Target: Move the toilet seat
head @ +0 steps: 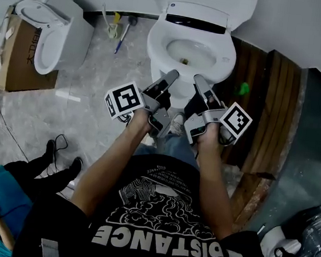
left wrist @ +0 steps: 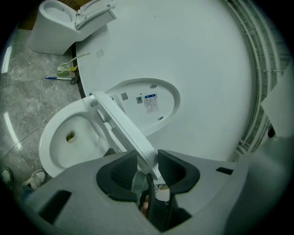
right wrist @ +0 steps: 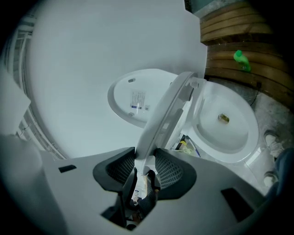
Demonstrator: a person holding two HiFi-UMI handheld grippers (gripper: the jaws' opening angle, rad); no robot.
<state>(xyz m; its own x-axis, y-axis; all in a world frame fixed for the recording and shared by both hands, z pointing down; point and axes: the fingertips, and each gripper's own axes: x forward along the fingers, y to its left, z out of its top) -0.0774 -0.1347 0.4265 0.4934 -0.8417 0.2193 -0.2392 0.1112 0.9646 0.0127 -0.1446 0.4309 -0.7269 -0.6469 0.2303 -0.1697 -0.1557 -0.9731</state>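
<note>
One grey marbled floor [head: 87, 116] meets a white wall [head: 310, 27], wooden decking [head: 269, 108] on its right; a spare toilet [head: 56, 32] sits at the left; over the main bowl [left wrist: 59, 137] the toilet seat [left wrist: 126, 134] tilts half raised, its front rim pinched by left gripper [head: 171, 74] and right gripper [head: 199, 79].

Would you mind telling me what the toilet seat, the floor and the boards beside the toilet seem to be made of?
Toilet seat: probably plastic, glossy white; it has a thin, smooth moulded edge with soft highlights.
Floor: stone or stone-look tile, polished grey; it shows marbled veining and light streaks.
Boards: wood, dark brown and fairly matt; separate plank lines show.
</note>
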